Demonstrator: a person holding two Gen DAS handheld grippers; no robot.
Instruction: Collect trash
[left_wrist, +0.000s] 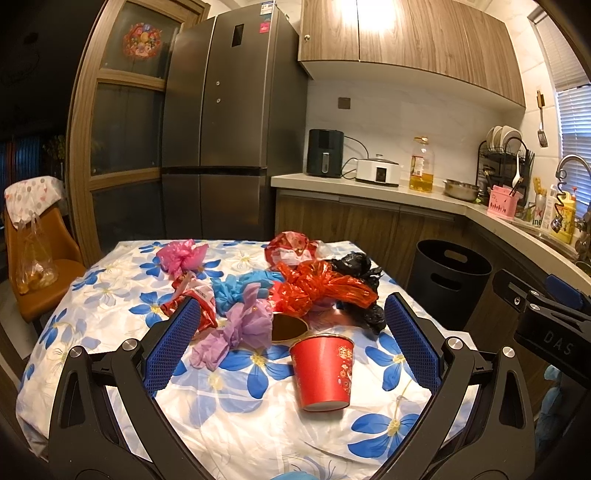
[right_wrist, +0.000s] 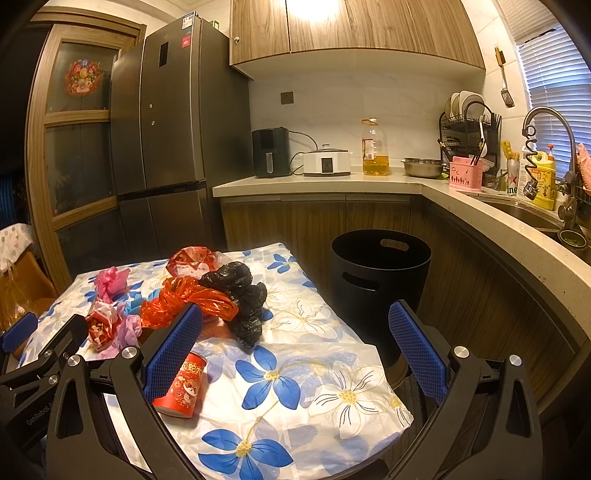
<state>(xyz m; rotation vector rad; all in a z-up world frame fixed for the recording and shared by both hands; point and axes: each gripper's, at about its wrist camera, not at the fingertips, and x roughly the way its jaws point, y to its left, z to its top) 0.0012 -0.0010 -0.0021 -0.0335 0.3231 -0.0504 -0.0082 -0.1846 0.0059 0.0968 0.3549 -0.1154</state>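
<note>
Trash lies on the flowered tablecloth (left_wrist: 229, 413): a red paper cup (left_wrist: 323, 371) on its side, a purple bag (left_wrist: 240, 328), a blue bag (left_wrist: 240, 286), a pink bag (left_wrist: 181, 256), a red bag (left_wrist: 321, 288), a black bag (left_wrist: 360, 288) and red wrappers (left_wrist: 291, 247). My left gripper (left_wrist: 291, 332) is open above the cup, empty. My right gripper (right_wrist: 295, 347) is open over the table's right part, empty; the cup (right_wrist: 181, 384) lies by its left finger. The black trash bin (right_wrist: 380, 280) stands on the floor right of the table.
A kitchen counter (right_wrist: 332, 182) runs behind and to the right, with an air fryer (right_wrist: 269, 151), cooker, oil bottle (right_wrist: 375, 147), dish rack and sink. A fridge (right_wrist: 173, 147) stands at the back. An orange chair (left_wrist: 40, 266) with a plastic bag stands left of the table.
</note>
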